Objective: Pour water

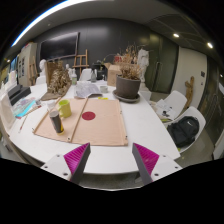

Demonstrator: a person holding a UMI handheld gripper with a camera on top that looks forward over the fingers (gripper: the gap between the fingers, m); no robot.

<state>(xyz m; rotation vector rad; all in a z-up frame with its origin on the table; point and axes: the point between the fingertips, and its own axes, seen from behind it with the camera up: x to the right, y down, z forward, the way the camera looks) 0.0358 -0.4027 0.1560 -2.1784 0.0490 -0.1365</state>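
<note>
Fingers [112, 160] spread apart, magenta pads [76, 156] facing in, gripping nothing, hovering above the near edge of the white bench [140, 125]. A tan board [95, 122] lies ahead at 12 o'clock, red dot [88, 115] on it. A dark bottle [56, 121] stands on the board at 10 o'clock from the fingers, a yellow-green cup [64, 106] just beyond it. Potted plant [128, 84] further back at 1 o'clock. Black chair [186, 128] at 3 o'clock beside the bench.
</note>
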